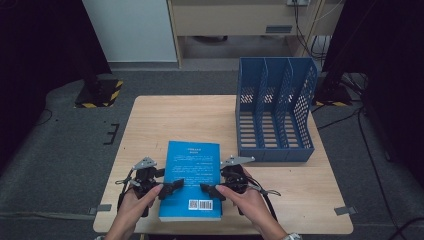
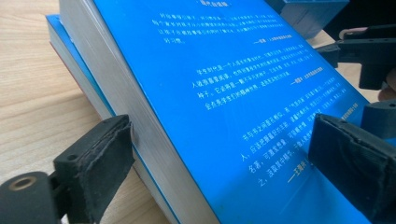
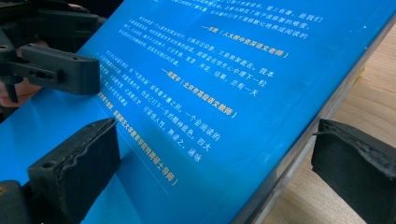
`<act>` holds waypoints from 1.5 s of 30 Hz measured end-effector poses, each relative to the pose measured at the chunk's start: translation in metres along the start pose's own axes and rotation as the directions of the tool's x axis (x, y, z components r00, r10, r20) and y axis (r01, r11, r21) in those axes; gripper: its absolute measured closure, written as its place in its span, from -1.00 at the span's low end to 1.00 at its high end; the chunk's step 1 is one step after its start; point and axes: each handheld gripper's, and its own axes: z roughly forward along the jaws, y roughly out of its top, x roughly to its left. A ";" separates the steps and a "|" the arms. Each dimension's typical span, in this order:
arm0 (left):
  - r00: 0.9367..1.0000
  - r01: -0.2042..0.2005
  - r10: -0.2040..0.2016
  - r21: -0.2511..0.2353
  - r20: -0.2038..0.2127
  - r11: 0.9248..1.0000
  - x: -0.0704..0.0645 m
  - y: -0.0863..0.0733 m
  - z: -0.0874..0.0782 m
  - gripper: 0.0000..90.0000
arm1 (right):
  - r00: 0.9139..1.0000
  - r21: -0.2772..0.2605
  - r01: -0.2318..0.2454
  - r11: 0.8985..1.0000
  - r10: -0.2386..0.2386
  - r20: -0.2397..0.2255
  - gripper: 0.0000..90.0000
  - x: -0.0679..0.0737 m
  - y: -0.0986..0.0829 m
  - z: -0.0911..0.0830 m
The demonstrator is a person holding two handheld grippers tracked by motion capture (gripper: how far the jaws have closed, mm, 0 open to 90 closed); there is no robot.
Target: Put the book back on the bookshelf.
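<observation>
Left gripper (image 1: 170, 188) and right gripper (image 1: 207, 188) straddle opposite long edges of the blue book (image 1: 192, 177) near the table's (image 1: 150, 120) front edge, jaws spread, not yet clamped. We advise closing both evenly before lifting toward the file rack (image 1: 275, 112).

A lab or office test room: tabletop (image 1: 165, 120) on grey carpet (image 1: 60, 150), black curtains (image 1: 40, 40) at nine o'clock, cables (image 1: 367, 150) at three o'clock.

We hold a left gripper (image 1: 167, 187) and a right gripper (image 1: 209, 189) low and level, pointing inward at each other — both sets of jaws spread apart, hands (image 1: 137, 202) gripping from behind.
</observation>
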 end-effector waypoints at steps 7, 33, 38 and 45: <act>0.997 -0.024 0.025 0.011 -0.070 1.000 -0.011 0.006 0.004 -0.85 | 1.000 0.005 -0.005 1.000 0.005 0.020 -0.99 0.000 0.002 0.000; 0.998 -0.034 0.033 -0.001 -0.051 0.999 0.009 0.023 0.017 -0.84 | 0.995 0.004 -0.095 0.995 0.095 0.030 -0.99 -0.018 0.018 0.015; 0.998 -0.027 0.027 -0.007 -0.060 1.000 0.019 0.030 0.020 -0.84 | 0.995 0.015 -0.080 0.997 0.080 0.055 -0.99 -0.022 0.033 0.024; 0.997 -0.011 0.010 -0.021 -0.073 1.000 0.030 0.035 0.022 -0.84 | 0.995 0.022 -0.068 0.997 0.066 0.068 -1.00 -0.026 0.047 0.036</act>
